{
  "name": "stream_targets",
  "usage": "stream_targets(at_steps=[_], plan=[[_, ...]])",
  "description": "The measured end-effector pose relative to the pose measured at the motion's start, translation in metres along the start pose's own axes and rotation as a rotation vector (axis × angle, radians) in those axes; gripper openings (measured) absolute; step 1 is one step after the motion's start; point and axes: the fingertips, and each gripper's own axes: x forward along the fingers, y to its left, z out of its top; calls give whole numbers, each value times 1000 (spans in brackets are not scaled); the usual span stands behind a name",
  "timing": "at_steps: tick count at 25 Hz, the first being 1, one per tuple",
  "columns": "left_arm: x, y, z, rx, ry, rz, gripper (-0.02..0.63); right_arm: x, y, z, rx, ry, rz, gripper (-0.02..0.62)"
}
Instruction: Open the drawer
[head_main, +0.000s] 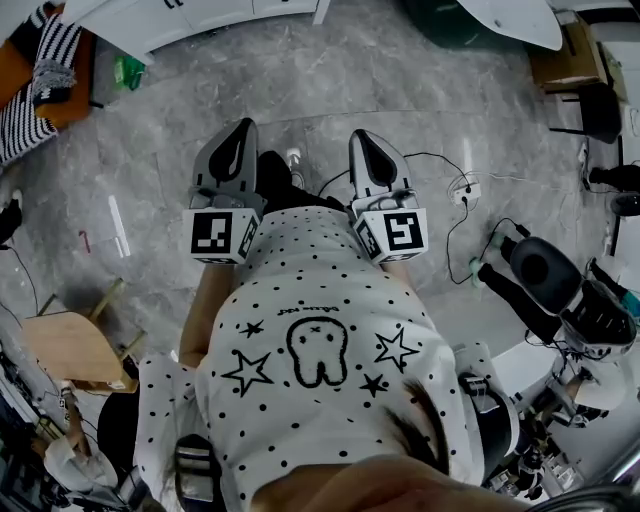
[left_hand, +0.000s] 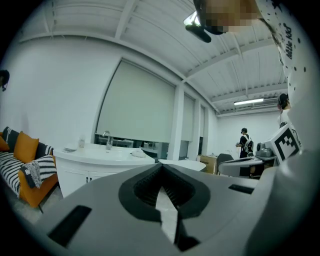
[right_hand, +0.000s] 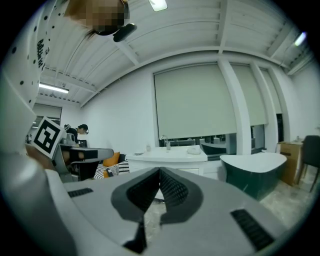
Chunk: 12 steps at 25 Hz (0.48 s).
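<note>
I hold both grippers side by side in front of my body, pointing level across the room. In the head view, my left gripper (head_main: 240, 130) and my right gripper (head_main: 362, 140) hang over the grey marble floor. Each has its jaws closed tip to tip, with nothing between them. The left gripper (left_hand: 161, 167) faces a white curved cabinet (left_hand: 85, 172) some way off, which has a sink on top and small dark handles on its front. The right gripper (right_hand: 160, 172) faces the same white cabinet (right_hand: 170, 159) from farther right. That cabinet's fronts (head_main: 190, 15) lie at the head view's top left.
A sofa (left_hand: 22, 172) with orange and striped cushions stands left of the cabinet. A dark green tub (right_hand: 255, 177) stands to its right. A power strip (head_main: 465, 190) and cables lie on the floor at right, near a black machine (head_main: 545, 275). A wooden stool (head_main: 70, 350) stands at left.
</note>
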Motion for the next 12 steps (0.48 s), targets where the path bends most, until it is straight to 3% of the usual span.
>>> stream_targets(at_steps=[12], plan=[[61,52,12,-50,-12,-21,3,76,-17,12,7,39,-25,14]])
